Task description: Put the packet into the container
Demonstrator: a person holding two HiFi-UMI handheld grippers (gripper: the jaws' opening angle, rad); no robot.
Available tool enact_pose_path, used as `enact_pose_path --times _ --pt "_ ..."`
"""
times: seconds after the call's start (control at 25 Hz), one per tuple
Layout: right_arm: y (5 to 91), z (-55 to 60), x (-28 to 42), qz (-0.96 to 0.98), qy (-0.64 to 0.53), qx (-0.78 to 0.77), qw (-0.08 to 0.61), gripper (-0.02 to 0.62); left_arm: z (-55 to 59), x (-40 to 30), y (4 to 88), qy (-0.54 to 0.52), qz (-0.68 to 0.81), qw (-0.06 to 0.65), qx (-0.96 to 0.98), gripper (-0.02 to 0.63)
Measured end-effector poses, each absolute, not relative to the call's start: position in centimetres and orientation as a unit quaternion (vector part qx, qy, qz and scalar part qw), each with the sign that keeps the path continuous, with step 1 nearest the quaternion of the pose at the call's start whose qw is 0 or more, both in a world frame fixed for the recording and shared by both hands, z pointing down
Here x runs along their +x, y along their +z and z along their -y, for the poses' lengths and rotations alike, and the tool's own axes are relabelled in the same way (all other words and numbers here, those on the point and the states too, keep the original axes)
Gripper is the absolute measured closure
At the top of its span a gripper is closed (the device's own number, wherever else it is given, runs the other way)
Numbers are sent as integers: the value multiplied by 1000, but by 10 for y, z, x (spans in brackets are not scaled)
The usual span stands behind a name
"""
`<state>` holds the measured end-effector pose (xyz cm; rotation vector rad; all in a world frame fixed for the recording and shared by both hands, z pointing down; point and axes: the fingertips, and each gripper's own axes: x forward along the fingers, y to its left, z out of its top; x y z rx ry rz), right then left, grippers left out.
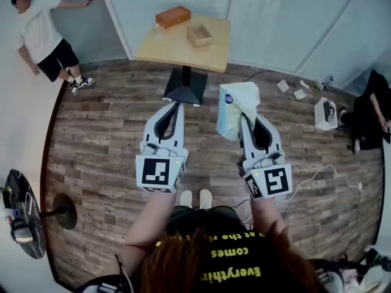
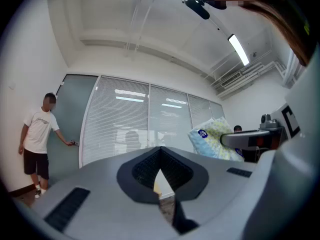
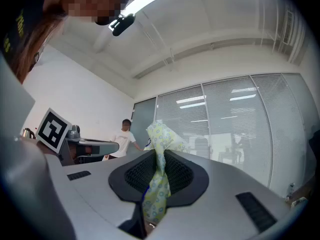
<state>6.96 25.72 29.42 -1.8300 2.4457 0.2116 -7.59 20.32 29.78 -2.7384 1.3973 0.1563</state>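
We have the packet [image 1: 237, 108], a soft pale tissue pack, just right of centre in the head view. It is pinched by its crimped end in the jaws of the right gripper [image 1: 244, 117] and hangs clear of the floor. We judge that the carrying step is in hand: the container [image 1: 199, 35], a small open box, stands on the counter [image 1: 177, 50] at the upper centre, well apart from the packet. The next move calls for walking up to the counter, bringing the packet over the container's opening, and only then letting go. Both our forearms reach forward side by side, low in front of the body, with the grippers pointing towards the counter. The left gripper [image 1: 176, 105] is level with the right, its jaws pressed together on nothing.
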Motion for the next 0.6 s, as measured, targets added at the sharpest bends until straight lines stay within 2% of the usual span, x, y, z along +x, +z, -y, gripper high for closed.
enact_pose_path --times 0.6 --pt "295 -257 70 -803 70 -590 35 531 -202 -67 301 48 -452 38 -890 606"
